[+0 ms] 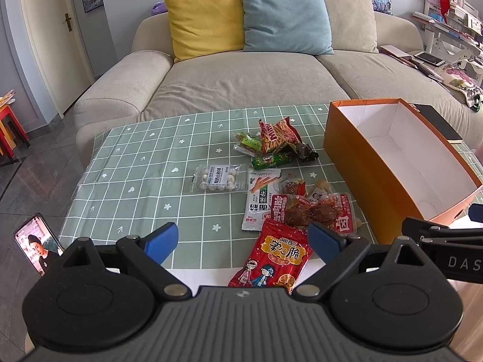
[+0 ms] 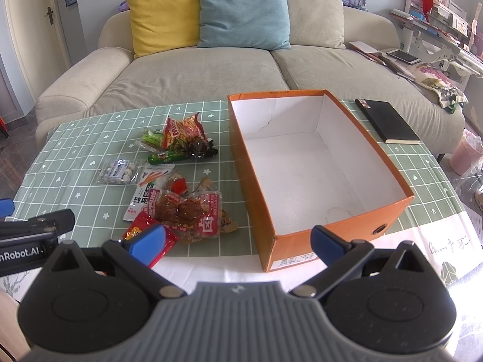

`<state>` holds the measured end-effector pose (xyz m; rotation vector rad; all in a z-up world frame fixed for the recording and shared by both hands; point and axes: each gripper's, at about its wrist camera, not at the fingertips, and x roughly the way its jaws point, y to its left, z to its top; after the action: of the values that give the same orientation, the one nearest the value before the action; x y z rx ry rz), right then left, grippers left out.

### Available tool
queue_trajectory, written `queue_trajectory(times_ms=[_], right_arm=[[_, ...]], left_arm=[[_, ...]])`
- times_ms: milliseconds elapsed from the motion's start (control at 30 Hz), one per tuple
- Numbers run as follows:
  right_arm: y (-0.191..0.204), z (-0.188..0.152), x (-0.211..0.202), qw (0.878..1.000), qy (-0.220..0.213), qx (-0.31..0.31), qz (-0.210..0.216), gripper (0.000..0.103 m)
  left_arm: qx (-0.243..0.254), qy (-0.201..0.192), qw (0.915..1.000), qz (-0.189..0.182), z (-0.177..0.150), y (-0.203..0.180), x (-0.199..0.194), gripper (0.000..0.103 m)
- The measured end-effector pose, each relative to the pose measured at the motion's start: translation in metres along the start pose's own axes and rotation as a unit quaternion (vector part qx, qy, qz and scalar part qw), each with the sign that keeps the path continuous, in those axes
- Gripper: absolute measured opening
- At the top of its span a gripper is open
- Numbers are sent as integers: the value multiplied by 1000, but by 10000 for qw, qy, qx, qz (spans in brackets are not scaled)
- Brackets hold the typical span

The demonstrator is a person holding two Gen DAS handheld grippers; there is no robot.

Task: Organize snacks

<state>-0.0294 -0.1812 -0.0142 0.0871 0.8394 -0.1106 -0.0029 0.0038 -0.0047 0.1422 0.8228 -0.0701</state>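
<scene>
Both tongs wide apart, holding nothing. Left tongs (image 1: 243, 242) right over the red snack bag (image 1: 273, 259), nearer than right tongs (image 2: 238, 242). Bag's long side pointing away. Empty orange box (image 2: 256, 187) to the right on the tabletop (image 1: 135, 166).

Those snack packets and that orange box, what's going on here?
A person holds two grippers over the table. The left gripper and the right gripper are both open and hold nothing. The snack packets lie loose beside the orange box, which has nothing in it yet.
</scene>
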Motion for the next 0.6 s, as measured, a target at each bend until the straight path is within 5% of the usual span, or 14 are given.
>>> queue_trajectory(times_ms=[600], right_arm=[[1,-2,-3,10000,25,-6,25,99]], left_arm=[[-27,22,10000,2,-5,-3,6,103]])
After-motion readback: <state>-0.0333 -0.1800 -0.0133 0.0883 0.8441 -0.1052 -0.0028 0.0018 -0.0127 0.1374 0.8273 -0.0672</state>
